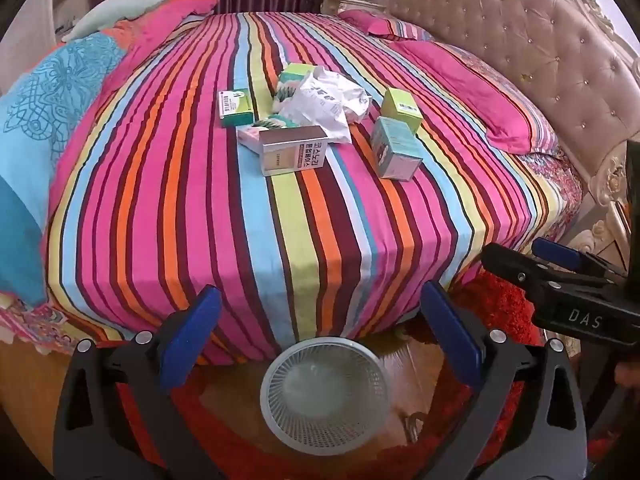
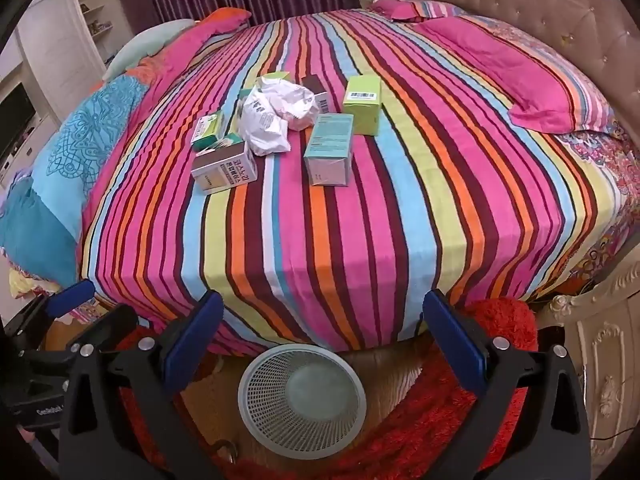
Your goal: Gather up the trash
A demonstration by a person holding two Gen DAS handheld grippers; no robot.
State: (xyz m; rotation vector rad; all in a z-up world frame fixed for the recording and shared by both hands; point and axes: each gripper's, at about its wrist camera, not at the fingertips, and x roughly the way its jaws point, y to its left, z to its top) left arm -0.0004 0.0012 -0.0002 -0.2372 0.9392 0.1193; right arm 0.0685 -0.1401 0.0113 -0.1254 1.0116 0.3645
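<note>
The trash is found clustered mid-bed on the striped bedspread (image 1: 248,216): a crumpled white wrapper (image 1: 328,106), a silver box (image 1: 294,150) bearing Korean lettering, a teal box (image 1: 394,148), a lime-green box (image 1: 402,109) and a small green-and-white box (image 1: 236,107). Open bedspread is left between this cluster and the near bed edge. On the floor below that edge, a white mesh wastebasket (image 1: 324,390) is seen between the fingers of each gripper.

The left gripper (image 1: 322,332) is held spread wide with nothing between its jaws; the right gripper (image 2: 322,336) likewise.

"DAS" is legible on the right gripper's body in the left wrist view only. A barcode label on the lime-green box is shown only in the right wrist view, as is a white shelving unit (image 2: 76,36).
</note>
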